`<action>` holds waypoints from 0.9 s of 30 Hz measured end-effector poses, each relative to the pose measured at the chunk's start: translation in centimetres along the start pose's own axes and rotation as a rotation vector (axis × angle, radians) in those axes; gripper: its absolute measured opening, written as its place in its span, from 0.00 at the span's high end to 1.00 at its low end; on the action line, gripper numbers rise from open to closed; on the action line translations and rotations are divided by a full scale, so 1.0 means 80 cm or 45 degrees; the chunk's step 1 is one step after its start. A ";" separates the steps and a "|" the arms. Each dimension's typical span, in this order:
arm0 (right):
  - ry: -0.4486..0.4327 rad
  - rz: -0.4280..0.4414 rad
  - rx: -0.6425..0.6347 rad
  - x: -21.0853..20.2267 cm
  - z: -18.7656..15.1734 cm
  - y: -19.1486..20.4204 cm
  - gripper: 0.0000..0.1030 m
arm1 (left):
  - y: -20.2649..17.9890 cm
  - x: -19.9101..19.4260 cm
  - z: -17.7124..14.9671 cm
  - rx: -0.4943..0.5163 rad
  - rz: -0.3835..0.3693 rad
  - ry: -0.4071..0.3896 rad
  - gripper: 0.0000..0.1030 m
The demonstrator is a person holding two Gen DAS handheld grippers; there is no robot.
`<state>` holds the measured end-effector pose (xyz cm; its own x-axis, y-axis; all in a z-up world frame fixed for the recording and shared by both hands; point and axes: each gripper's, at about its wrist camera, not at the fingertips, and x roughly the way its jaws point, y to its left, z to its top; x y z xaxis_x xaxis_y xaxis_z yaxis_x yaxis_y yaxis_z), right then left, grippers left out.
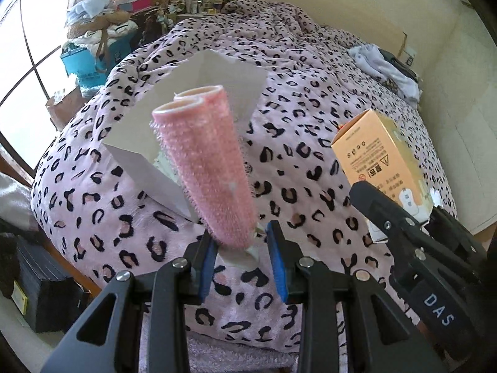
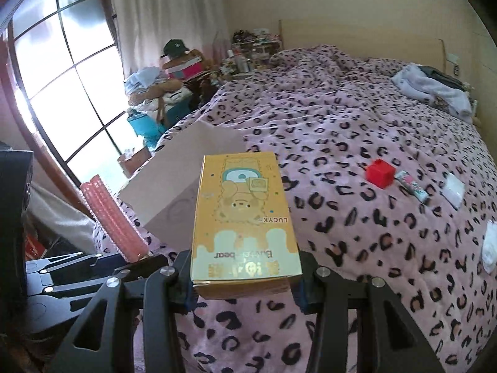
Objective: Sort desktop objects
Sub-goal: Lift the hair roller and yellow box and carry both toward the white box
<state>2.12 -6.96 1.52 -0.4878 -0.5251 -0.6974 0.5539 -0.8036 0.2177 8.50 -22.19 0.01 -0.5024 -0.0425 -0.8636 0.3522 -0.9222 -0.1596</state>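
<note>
the left gripper (image 1: 242,248) is pinching pink rollers (image 1: 205,161) and the right gripper (image 2: 245,283) is clamping a yellow box (image 2: 245,217), both nearing the white bin (image 1: 217,71) on the bed; next comes lowering and releasing inside.

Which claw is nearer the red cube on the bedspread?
Right. The right claw, gripping the yellow box, is nearer the red cube; the left claw, holding pink rollers, is beyond it.
</note>
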 end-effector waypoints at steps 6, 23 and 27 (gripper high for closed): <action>0.021 0.100 -0.019 0.022 0.020 0.011 0.55 | 0.025 -0.002 0.017 -0.029 0.049 -0.028 0.69; 0.042 0.197 -0.181 0.061 0.097 0.069 0.55 | 0.060 -0.013 0.074 -0.085 0.074 -0.096 0.69; 0.042 0.193 -0.202 0.071 0.113 0.078 0.55 | 0.065 -0.013 0.089 -0.080 0.064 -0.109 0.69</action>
<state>-3.28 -17.44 5.07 -0.3701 -0.6248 -0.6874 0.7196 -0.6609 0.2132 5.21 -29.66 3.45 -0.5473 -0.1233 -0.8278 0.4263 -0.8922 -0.1489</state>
